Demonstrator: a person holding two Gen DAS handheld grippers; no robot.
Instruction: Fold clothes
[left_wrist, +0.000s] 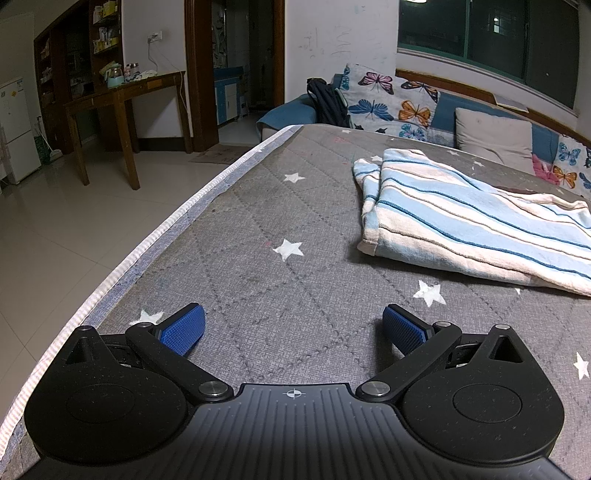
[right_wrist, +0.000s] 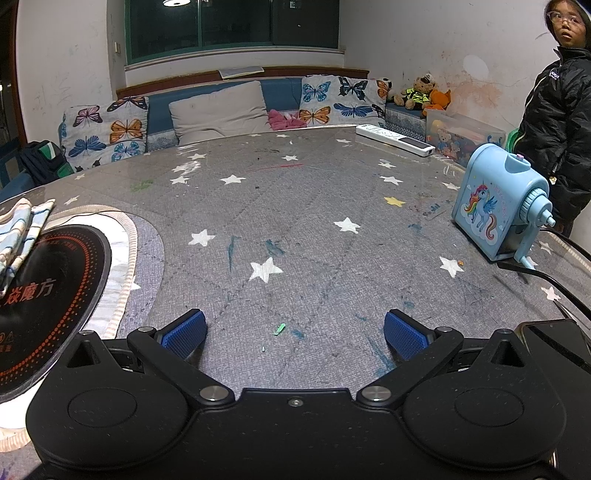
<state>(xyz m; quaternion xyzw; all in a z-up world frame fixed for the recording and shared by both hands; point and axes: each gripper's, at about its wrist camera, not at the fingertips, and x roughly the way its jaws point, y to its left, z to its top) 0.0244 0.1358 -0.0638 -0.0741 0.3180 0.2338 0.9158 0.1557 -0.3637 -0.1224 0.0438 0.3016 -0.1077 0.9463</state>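
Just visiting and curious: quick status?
Left gripper and right gripper open, empty. Striped garment lies folded, ahead-right of left gripper. Nothing between them.

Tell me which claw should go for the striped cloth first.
Left. The left claw is open with the striped cloth just ahead to its right. The right claw, also open, faces bare table, with only the cloth's corner at its far left edge.
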